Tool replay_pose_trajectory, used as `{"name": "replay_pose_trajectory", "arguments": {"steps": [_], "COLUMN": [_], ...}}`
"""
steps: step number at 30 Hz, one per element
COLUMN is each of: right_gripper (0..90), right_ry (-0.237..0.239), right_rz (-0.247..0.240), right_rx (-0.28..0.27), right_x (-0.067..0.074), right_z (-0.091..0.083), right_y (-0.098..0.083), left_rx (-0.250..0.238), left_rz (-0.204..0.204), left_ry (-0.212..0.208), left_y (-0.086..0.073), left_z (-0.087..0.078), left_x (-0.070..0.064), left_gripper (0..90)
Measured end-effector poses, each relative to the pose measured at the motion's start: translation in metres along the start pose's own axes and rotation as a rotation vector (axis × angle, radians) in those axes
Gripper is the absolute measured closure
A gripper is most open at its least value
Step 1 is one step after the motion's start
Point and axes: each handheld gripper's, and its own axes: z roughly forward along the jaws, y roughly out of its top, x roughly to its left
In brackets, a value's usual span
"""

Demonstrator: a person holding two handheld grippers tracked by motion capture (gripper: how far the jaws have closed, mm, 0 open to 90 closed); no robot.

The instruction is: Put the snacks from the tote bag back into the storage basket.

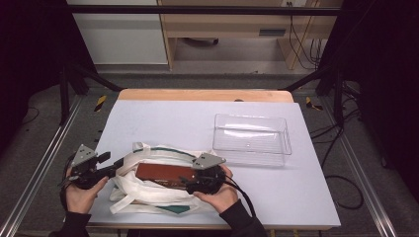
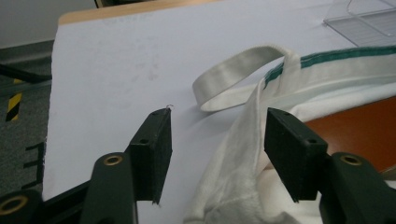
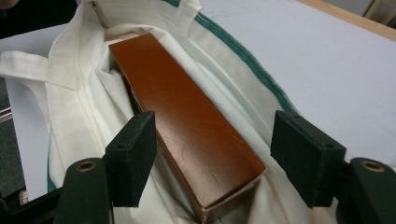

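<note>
I saw a soft white cloth bag [image 1: 158, 183] lying crumpled at the near edge of the pale, matte table [image 1: 197, 118], its fabric thick and folded over on itself, with a green band [image 1: 170, 149] along its rim and flat webbing handles [image 2: 233, 84] looping out onto the bare surface. Inside it lay a long reddish-brown box [image 3: 191, 126] — smooth, faintly glossy, sharp-cornered, with fine scuffs on its top face. Well apart, on the far right part of the table, stood a clear plastic tray [image 1: 252, 136] with rounded corners and a ribbed floor.

The box's lower sides were buried in cloth, and its near end was partly cut off at the bottom of the right gripper view. From above, my right hand and gripper covered that same end, so I could not make out how the bag closed there. The tray showed as no more than a corner in the left gripper view.

My left gripper [image 2: 217, 140] was released, jaws well apart, with the bag's edge seam lying loosely between them and touching neither pad as far as I could tell. My right gripper [image 3: 215, 154] was likewise let go — jaws spread to either side of the box, pads clear of it.
</note>
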Motion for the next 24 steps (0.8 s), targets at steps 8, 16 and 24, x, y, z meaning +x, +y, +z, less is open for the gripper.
{"name": "replay_pose_trajectory", "arguments": {"steps": [8, 16, 24], "right_gripper": [28.8, 25.6, 24.8], "right_ry": [0.009, 0.014, 0.033], "right_rz": [-0.033, -0.057, -0.113], "right_rx": [0.053, 0.088, 0.121], "right_x": [0.001, -0.004, -0.003], "right_z": [0.016, 0.029, 0.038], "right_y": [-0.003, -0.012, -0.013], "left_rx": [0.045, 0.051, 0.046], "left_rz": [-0.004, 0.003, -0.020], "left_ry": [-0.037, -0.040, -0.064], "left_y": [-0.008, -0.008, -0.008], "left_z": [0.010, 0.014, 0.017], "left_x": [0.001, -0.004, -0.004], "left_gripper": [61.6, 74.7, 79.0]}}
